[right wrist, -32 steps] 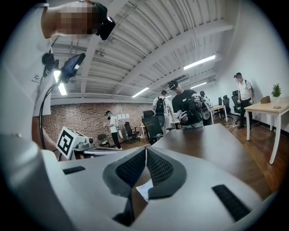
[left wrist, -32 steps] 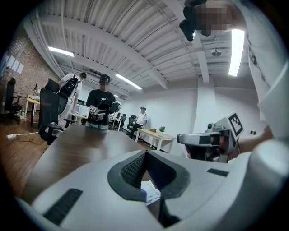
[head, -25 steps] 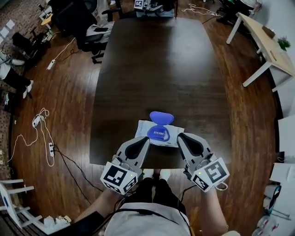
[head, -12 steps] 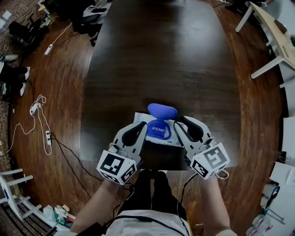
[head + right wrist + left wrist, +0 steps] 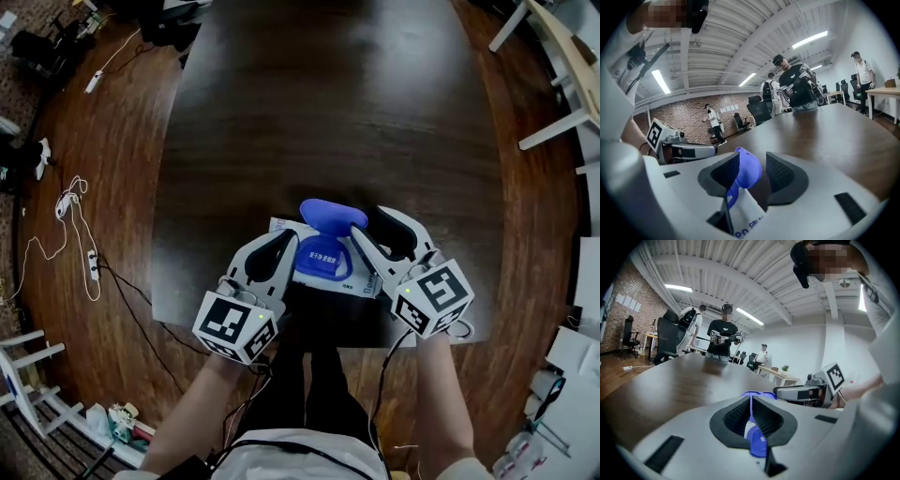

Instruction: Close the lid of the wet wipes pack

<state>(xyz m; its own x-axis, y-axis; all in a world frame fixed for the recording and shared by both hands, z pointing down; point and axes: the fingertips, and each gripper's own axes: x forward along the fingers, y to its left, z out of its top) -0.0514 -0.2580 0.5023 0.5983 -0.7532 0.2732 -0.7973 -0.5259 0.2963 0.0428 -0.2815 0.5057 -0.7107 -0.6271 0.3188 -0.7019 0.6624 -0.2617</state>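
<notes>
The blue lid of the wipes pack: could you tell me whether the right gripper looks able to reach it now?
Probably yes: the right gripper is opening its jaws, the raised blue lid stands between them, and nothing blocks the way.

The wet wipes pack (image 5: 317,264) lies on the table (image 5: 328,112) close to its near edge, its lid (image 5: 332,217) at the pack's far side, with cables (image 5: 67,236) on the floor (image 5: 117,159) left of the table and a desk (image 5: 555,37) to its right.

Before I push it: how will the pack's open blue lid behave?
The lid stands upright unaided, so probably stiff, pivoting at its hinge. The pack beneath looks soft and light; it may dent or slide on the table.
</notes>
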